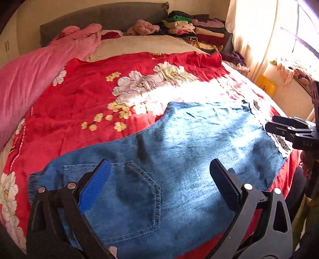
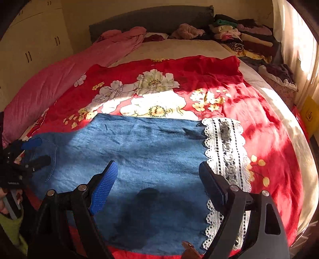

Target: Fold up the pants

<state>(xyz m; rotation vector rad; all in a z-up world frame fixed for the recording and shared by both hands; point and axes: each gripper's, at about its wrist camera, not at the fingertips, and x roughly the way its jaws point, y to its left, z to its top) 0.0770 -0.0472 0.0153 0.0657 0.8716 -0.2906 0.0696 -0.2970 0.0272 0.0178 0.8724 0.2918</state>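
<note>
Blue denim pants (image 1: pixel 179 151) lie flat on a red floral bedspread (image 1: pixel 83 99), back pocket (image 1: pixel 131 199) at the near left, white lace cuff (image 2: pixel 225 151) at the right end. My left gripper (image 1: pixel 159 173) hovers open above the pocket end with nothing between its fingers. My right gripper (image 2: pixel 158 175) hovers open over the leg beside the lace cuff, also holding nothing. In the left wrist view the right gripper (image 1: pixel 291 129) shows at the right edge; in the right wrist view the left gripper (image 2: pixel 31 151) shows at the left edge.
A pink quilt (image 1: pixel 30 79) lies along the bed's left side. Stacks of folded clothes (image 1: pixel 199 31) sit by the grey headboard (image 1: pixel 103 18) at the back right. A sunlit curtain (image 1: pixel 257 35) and window stand to the right; cupboards (image 2: pixel 33 43) to the left.
</note>
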